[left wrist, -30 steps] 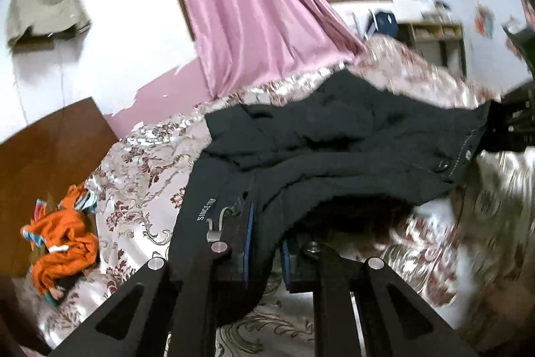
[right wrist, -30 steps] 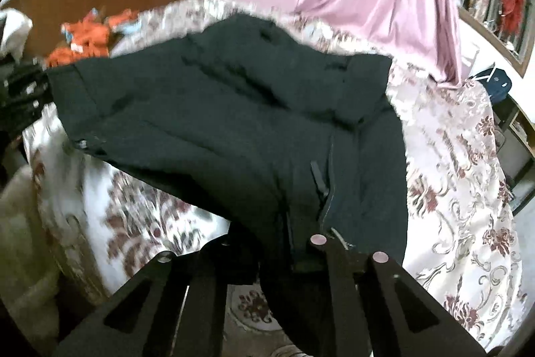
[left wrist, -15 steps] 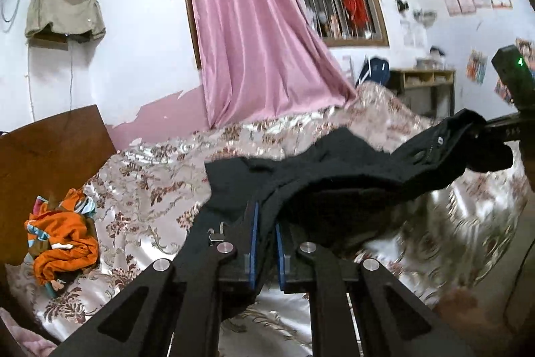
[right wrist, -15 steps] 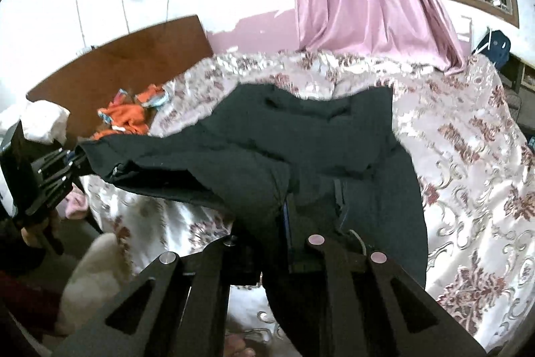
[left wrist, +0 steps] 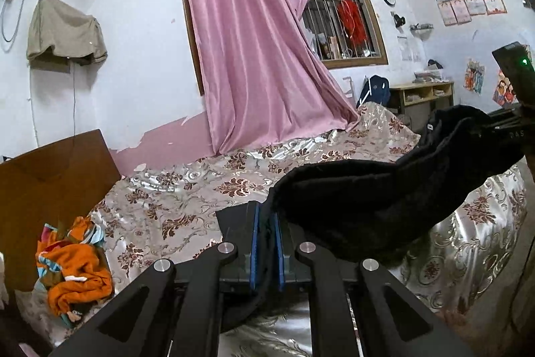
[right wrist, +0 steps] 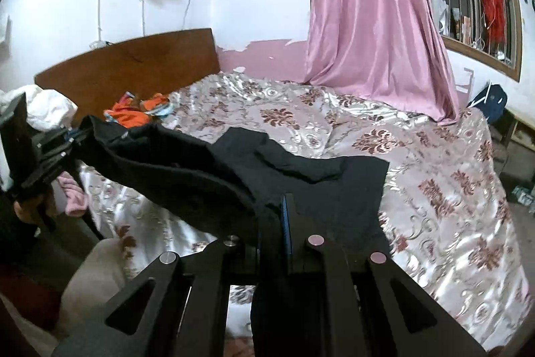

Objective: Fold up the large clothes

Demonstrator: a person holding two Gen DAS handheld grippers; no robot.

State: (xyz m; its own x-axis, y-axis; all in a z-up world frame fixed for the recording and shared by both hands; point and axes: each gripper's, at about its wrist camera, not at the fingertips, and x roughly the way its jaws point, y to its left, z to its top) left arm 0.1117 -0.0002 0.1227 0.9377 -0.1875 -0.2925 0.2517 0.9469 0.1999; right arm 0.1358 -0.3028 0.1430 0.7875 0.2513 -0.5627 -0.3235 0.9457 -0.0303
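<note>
1. Left gripper and right gripper: fingers pinching the black garment.
2. Garment hangs stretched between them, far end on the bed.
3. Step: lifting to fold. Next, judged: carry the held edge over evenly.

Left gripper pinches black garment (above bedspread).

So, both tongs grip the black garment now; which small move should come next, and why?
Probably carry the black garment forward over the bed and lay it flat. The left tongs and the right tongs pinch one edge each, the cloth sags between them, and its far part rests crumpled on the bedspread.
</note>
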